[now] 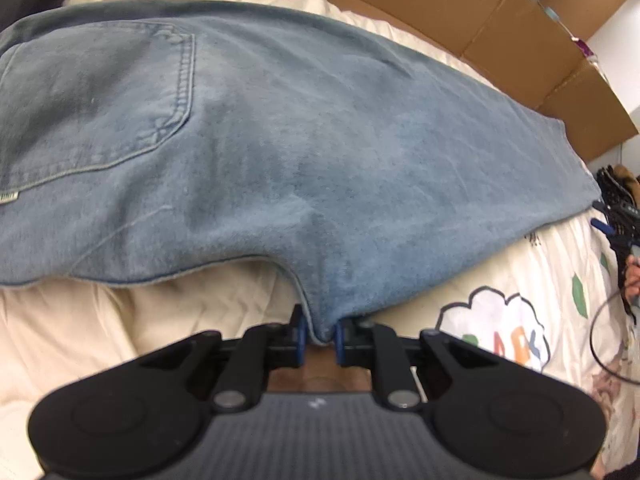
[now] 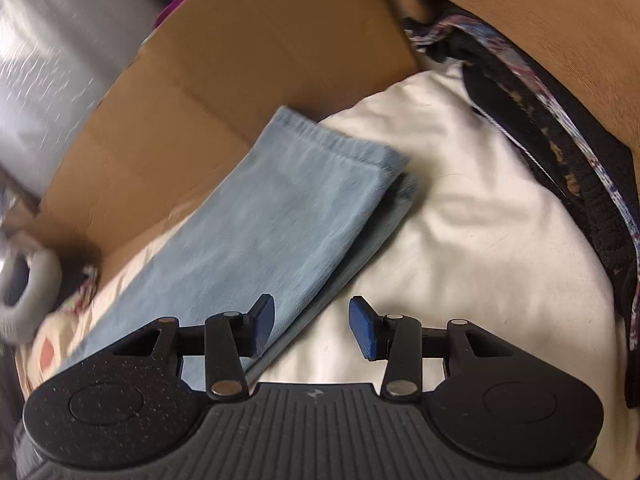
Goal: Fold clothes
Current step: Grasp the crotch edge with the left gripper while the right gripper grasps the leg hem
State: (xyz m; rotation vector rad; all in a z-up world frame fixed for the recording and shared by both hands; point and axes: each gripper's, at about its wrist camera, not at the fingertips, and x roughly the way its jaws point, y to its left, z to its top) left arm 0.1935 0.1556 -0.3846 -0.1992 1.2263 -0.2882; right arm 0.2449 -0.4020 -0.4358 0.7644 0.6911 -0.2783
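Note:
Light blue jeans [image 1: 280,140] lie flat on a cream patterned bedspread [image 1: 500,280], seat side up with a back pocket [image 1: 100,100] at the left. My left gripper [image 1: 320,336] is shut on the jeans at the crotch point of their near edge, the blue pads pinching a small fold of denim. In the right wrist view the two stacked leg ends of the jeans [image 2: 272,220] run away to the hem [image 2: 340,148]. My right gripper [image 2: 312,328] hangs open over the near edge of the legs, with nothing between its pads.
A flattened cardboard box [image 1: 500,40] lies along the far side of the bed [image 2: 240,60]. A pile of dark and tan clothes [image 2: 560,140] sits at the right. A grey roll [image 2: 24,292] is at the left edge. A black cable [image 1: 600,340] loops over the bedspread.

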